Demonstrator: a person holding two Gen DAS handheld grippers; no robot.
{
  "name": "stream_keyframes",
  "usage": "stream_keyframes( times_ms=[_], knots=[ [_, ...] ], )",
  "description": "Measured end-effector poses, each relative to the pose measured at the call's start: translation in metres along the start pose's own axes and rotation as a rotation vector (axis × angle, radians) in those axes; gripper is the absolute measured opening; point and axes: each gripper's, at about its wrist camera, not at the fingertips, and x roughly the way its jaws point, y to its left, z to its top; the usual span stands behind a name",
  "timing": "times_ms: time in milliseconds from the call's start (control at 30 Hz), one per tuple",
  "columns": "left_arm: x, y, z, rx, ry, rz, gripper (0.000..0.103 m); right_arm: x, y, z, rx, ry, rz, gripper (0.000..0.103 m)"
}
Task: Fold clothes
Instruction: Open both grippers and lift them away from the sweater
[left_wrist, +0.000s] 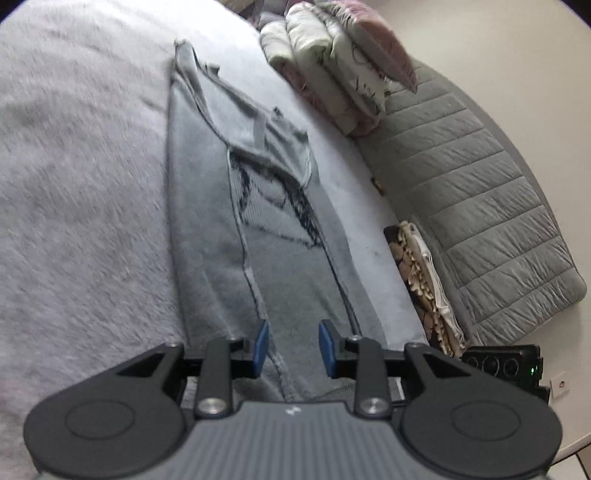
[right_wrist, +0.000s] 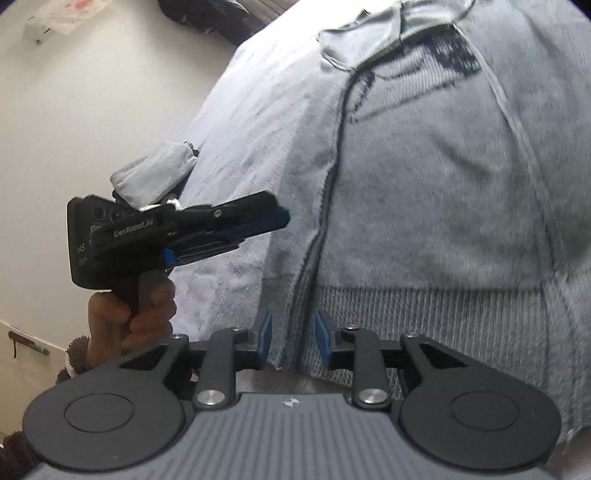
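A grey knit sweater (left_wrist: 207, 229) with a dark printed design lies stretched out on the bed, its sides folded inward into a long strip. My left gripper (left_wrist: 294, 343) is open at the near end of the strip, and a seam runs between its blue pads (left_wrist: 261, 347). The right wrist view shows the sweater (right_wrist: 424, 177) close up, with its ribbed hem (right_wrist: 424, 325) near the camera. My right gripper (right_wrist: 293, 339) is open over the hem's folded edge. A hand (right_wrist: 147, 314) holds the left gripper (right_wrist: 282, 218) just left of the sweater.
A pale fuzzy blanket (left_wrist: 74, 166) covers the bed. Folded bedding (left_wrist: 332, 62) is stacked at the far end, beside a quilted grey mat (left_wrist: 461, 177). Patterned folded cloths (left_wrist: 424, 288) and a black device (left_wrist: 506, 365) with a green light sit at the right. White floor (right_wrist: 92, 110) lies beyond the bed's edge.
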Motion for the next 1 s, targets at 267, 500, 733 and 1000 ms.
stream_keyframes(
  times_ms=[267,500,733,1000],
  knots=[
    [0.021,-0.003,-0.033,0.168,0.114,0.015,0.027,-0.027,-0.015,0.015,-0.034,-0.127,-0.13,0.033],
    [0.006,-0.007,-0.047,0.212,0.139,-0.091,0.028,-0.059,-0.037,0.019,-0.019,-0.22,-0.182,0.033],
    [-0.019,0.002,-0.033,0.156,-0.04,-0.074,0.032,-0.083,-0.058,0.018,0.018,-0.289,-0.214,0.033],
    [-0.002,-0.001,-0.033,0.217,-0.059,0.022,0.034,-0.072,-0.049,0.016,-0.014,-0.26,-0.204,0.033]
  ],
)
